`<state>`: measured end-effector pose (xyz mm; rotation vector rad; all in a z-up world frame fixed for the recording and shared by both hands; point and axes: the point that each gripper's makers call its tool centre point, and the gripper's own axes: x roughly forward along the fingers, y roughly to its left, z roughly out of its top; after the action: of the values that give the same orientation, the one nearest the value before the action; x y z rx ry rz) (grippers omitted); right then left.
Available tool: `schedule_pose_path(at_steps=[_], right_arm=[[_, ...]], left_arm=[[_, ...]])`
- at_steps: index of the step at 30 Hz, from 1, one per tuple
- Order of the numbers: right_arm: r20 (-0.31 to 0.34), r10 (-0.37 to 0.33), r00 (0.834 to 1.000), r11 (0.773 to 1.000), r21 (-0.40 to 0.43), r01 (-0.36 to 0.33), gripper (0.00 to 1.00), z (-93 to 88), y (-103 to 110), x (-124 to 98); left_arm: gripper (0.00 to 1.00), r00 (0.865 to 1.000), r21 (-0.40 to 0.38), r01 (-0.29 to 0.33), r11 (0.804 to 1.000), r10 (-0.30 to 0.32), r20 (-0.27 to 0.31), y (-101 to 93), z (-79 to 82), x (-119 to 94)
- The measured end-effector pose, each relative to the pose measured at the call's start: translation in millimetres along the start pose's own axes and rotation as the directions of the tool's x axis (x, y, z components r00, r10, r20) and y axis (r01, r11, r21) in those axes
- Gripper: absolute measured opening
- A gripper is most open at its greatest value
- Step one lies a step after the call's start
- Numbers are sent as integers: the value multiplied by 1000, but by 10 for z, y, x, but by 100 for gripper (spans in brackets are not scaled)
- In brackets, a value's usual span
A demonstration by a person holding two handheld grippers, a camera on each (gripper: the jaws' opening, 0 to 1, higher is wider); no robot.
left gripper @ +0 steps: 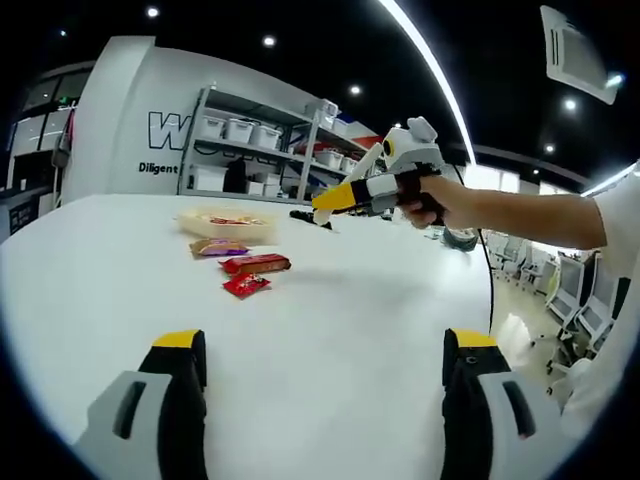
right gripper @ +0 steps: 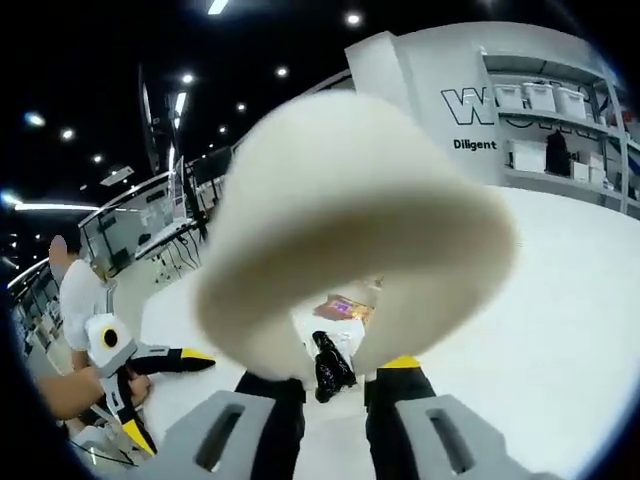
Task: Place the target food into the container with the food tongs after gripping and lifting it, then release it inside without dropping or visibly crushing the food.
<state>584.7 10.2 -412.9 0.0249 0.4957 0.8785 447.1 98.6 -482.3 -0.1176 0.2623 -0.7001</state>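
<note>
Left gripper view: the left gripper is seen at the bottom of the frame with jaws spread wide and nothing between them, over the white table. The container, a shallow pale dish, sits at centre-left; just below it lie a purple packet and two red packets, still on the table. The right gripper is held aloft at upper centre by a hand. Right gripper view: its jaws are clamped on the food tongs, a cream loop seen close up at centre frame. No food is seen lifted; gripping, transfer and release are judged still left.
</note>
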Motion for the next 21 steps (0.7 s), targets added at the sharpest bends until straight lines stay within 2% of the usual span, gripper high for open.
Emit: schedule_pose_path(at_steps=[7, 13, 21], right_arm=[[23, -24, 999, 1000, -4, 24, 16, 169, -186, 114], [17, -25, 1000, 1000, 8, 25, 16, 207, -320, 236], [28, -42, 999, 999, -6, 42, 16, 316, -408, 347]], left_arm=[[98, 1000, 37, -9, 999, 8, 12, -11, 15, -1], [99, 999, 40, -29, 999, 27, 34, 24, 53, -16], [99, 996, 125, -79, 989, 72, 60, 50, 91, -23]])
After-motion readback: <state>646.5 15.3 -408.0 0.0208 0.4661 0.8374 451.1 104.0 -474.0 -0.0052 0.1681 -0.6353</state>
